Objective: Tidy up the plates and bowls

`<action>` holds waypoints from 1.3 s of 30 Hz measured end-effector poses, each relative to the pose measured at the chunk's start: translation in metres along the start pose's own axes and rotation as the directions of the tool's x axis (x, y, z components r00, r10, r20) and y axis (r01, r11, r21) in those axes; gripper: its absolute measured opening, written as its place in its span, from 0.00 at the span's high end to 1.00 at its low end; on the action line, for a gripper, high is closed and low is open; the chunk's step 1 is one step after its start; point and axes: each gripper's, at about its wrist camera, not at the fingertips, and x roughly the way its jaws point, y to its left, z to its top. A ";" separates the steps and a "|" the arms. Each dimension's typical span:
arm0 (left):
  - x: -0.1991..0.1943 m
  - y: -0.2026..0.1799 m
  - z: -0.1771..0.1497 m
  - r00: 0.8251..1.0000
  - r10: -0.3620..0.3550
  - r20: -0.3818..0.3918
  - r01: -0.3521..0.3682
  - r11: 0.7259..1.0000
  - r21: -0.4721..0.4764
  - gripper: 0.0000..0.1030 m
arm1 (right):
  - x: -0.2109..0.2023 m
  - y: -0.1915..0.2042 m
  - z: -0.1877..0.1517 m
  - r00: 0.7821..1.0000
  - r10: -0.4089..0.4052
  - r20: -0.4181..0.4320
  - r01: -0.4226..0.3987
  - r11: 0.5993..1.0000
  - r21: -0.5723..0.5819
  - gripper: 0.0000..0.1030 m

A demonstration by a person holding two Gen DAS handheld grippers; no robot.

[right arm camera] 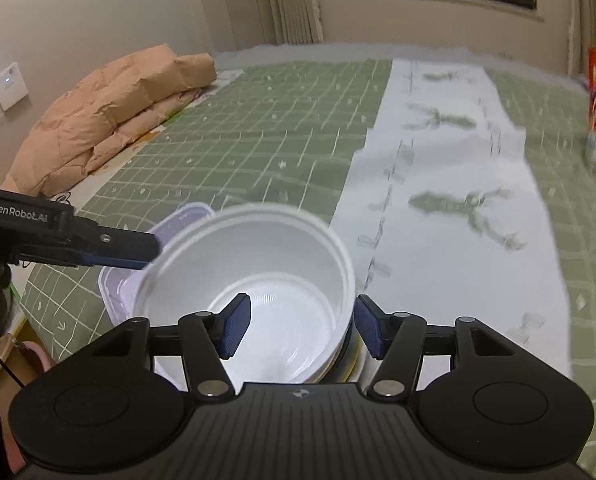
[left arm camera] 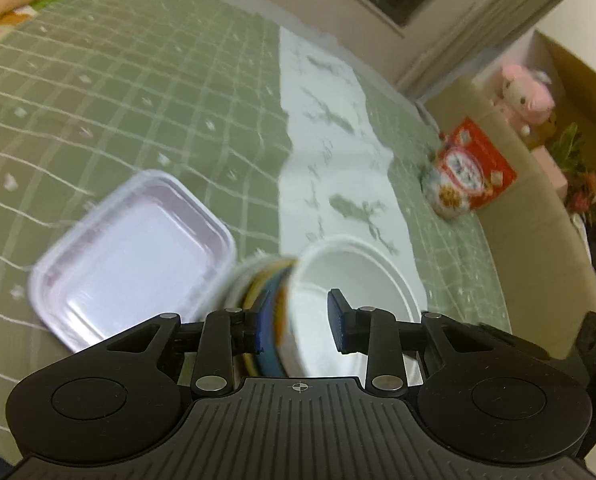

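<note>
First: Closest up, the left gripper (left arm camera: 300, 322) stands partly open across one wall of a stack of nested white plastic bowls (left arm camera: 358, 272), the outermost banded yellow, blue and orange.

Second: Is it clamped?

First: I cannot tell. The outer pad lies against the banded side and the inner pad sits inside the bowl close to the wall, but blur hides whether they press.

Second: And the right gripper (right arm camera: 302, 330)?

First: It straddles the opposite wall of the same stack. One pad hangs inside the bowl with a clear gap to the wall and the other sits just outside the rim, so it is open and holds nothing.

Second: What is beyond the fingers?

First: Just left of the left gripper's fingers is a lilac square plastic tray (left arm camera: 138, 248). Its near corner is beside the stack, perhaps touching. Everything sits on a green checked cloth (left arm camera: 138, 100).

Second: And further ahead?

First: Ahead of both tools runs a white paper strip printed with grey figures (left arm camera: 330, 120) — the stack is at its near end. Far right of the left gripper lies a red snack packet (left arm camera: 470, 172), with a pink plush toy (left arm camera: 526, 92) beyond. Far left of the right gripper is a tan quilted blanket (right arm camera: 110, 112).
</note>
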 end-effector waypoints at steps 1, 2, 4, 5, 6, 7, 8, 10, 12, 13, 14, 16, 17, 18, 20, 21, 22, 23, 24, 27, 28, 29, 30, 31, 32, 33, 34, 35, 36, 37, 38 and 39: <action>-0.008 0.006 0.002 1.000 0.008 0.025 -0.008 1.000 -0.003 0.68 | -0.005 0.002 0.006 1.000 -0.011 0.014 0.012 1.000 -0.015 0.44; -0.016 0.013 0.005 0.998 0.023 0.051 -0.023 1.000 -0.005 0.68 | -0.009 0.005 0.012 0.999 -0.020 0.026 0.021 0.999 -0.028 0.44; -0.027 0.027 0.009 0.989 0.098 0.113 -0.098 0.995 -0.007 0.68 | -0.013 0.013 0.031 0.999 -0.025 0.037 0.026 0.999 -0.045 0.43; -0.031 0.034 0.011 0.977 0.157 0.143 -0.158 0.987 -0.003 0.68 | -0.012 0.019 0.043 0.999 -0.018 0.030 0.020 0.999 -0.048 0.40; -0.032 0.040 0.012 0.962 0.217 0.165 -0.221 0.975 0.002 0.68 | -0.008 0.024 0.053 1.000 -0.010 0.017 0.011 0.999 -0.046 0.38; -0.030 0.047 0.013 0.946 0.274 0.171 -0.279 0.960 0.006 0.68 | -0.001 0.030 0.065 1.000 0.004 -0.009 -0.004 0.999 -0.042 0.33; -0.027 0.053 0.014 0.940 0.302 0.162 -0.307 0.952 0.009 0.68 | 0.010 0.038 0.077 0.998 0.025 -0.049 -0.027 0.999 -0.041 0.31; -0.018 0.067 0.015 0.941 0.312 0.129 -0.316 0.949 0.010 0.68 | 0.038 0.051 0.097 0.989 0.043 -0.142 -0.046 0.999 -0.022 0.31; -0.009 0.079 0.013 0.947 0.303 0.102 -0.306 0.952 0.014 0.68 | 0.071 0.064 0.111 0.970 0.031 -0.241 -0.031 1.000 0.003 0.31; -0.006 0.083 0.012 0.946 0.310 0.097 -0.313 0.950 0.016 0.68 | 0.087 0.070 0.117 0.960 0.014 -0.281 -0.011 1.000 0.013 0.31; -0.004 0.087 0.011 0.941 0.324 0.098 -0.327 0.945 0.018 0.68 | 0.104 0.076 0.122 0.948 -0.008 -0.318 0.014 1.000 0.016 0.31; 0.000 0.095 0.009 0.930 0.352 0.103 -0.356 0.934 0.023 0.67 | 0.130 0.087 0.128 0.928 -0.053 -0.369 0.055 0.998 -0.005 0.31; 0.001 0.099 0.007 0.930 0.354 0.103 -0.358 0.934 0.021 0.68 | 0.142 0.093 0.130 0.919 -0.081 -0.385 0.078 0.997 -0.023 0.31; 0.003 0.104 0.007 0.934 0.345 0.099 -0.348 0.937 0.017 0.68 | 0.155 0.100 0.133 0.910 -0.117 -0.398 0.106 0.993 -0.048 0.31; 0.004 0.112 0.007 0.943 0.320 0.089 -0.322 0.947 0.008 0.68 | 0.177 0.109 0.134 0.893 -0.165 -0.419 0.147 0.986 -0.077 0.31; 0.005 0.116 0.007 0.946 0.314 0.085 -0.316 0.949 0.005 0.68 | 0.186 0.111 0.133 0.881 -0.180 -0.437 0.159 0.984 -0.084 0.31; 0.005 0.120 0.007 0.947 0.309 0.084 -0.311 0.950 0.002 0.68 | 0.197 0.113 0.132 0.864 -0.190 -0.466 0.169 0.982 -0.085 0.31; 0.005 0.123 0.006 0.949 0.304 0.082 -0.305 0.953 -0.002 0.68 | 0.206 0.114 0.130 0.847 -0.191 -0.497 0.175 0.981 -0.079 0.31; 0.005 0.128 0.005 0.953 0.292 0.076 -0.292 0.956 -0.008 0.68 | 0.215 0.114 0.128 0.831 -0.189 -0.523 0.179 0.981 -0.070 0.31; 0.006 0.137 0.001 0.963 0.261 0.067 -0.260 0.965 -0.027 0.68 | 0.235 0.115 0.123 0.793 -0.181 -0.581 0.193 0.980 -0.042 0.31; 0.006 0.140 0.000 0.965 0.253 0.065 -0.251 0.967 -0.032 0.68 | 0.241 0.117 0.121 0.787 -0.186 -0.589 0.201 0.979 -0.040 0.31; 0.007 0.143 -0.001 0.968 0.245 0.061 -0.243 0.969 -0.038 0.68 | 0.244 0.120 0.119 0.784 -0.192 -0.590 0.208 0.977 -0.042 0.31; 0.007 0.145 -0.002 0.970 0.238 0.057 -0.236 0.971 -0.041 0.68 | 0.247 0.123 0.117 0.781 -0.193 -0.594 0.208 0.977 -0.043 0.31; 0.006 0.146 -0.003 0.971 0.233 0.054 -0.231 0.972 -0.041 0.68 | 0.250 0.126 0.116 0.777 -0.186 -0.601 0.202 0.979 -0.042 0.31; 0.005 0.147 -0.005 0.972 0.231 0.052 -0.229 0.973 -0.040 0.68 | 0.252 0.129 0.114 0.774 -0.175 -0.608 0.191 0.981 -0.038 0.30; 0.003 0.149 -0.007 0.971 0.233 0.050 -0.231 0.972 -0.041 0.68 | 0.253 0.134 0.112 0.772 -0.162 -0.614 0.179 0.983 -0.033 0.30; 0.001 0.150 -0.009 0.970 0.237 0.050 -0.235 0.971 -0.044 0.68 | 0.253 0.140 0.111 0.773 -0.146 -0.617 0.162 0.986 -0.030 0.30; -0.003 0.152 -0.012 0.969 0.242 0.050 -0.239 0.970 -0.051 0.68 | 0.253 0.147 0.109 0.776 -0.124 -0.619 0.135 0.990 -0.030 0.30; -0.007 0.153 -0.016 0.968 0.248 0.050 -0.244 0.968 -0.060 0.68 | 0.252 0.156 0.107 0.781 -0.096 -0.617 0.095 0.995 -0.035 0.30; -0.011 0.155 -0.020 0.966 0.254 0.049 -0.250 0.966 -0.070 0.68 | 0.250 0.166 0.105 0.788 -0.071 -0.611 0.057 0.997 -0.042 0.30; -0.016 0.157 -0.025 0.965 0.259 0.048 -0.255 0.964 -0.079 0.68 | 0.249 0.175 0.103 0.792 -0.049 -0.608 0.024 0.998 -0.050 0.30; -0.020 0.158 -0.030 0.963 0.265 0.045 -0.260 0.961 -0.088 0.68 | 0.247 0.188 0.099 0.793 -0.022 -0.609 -0.018 0.998 -0.060 0.30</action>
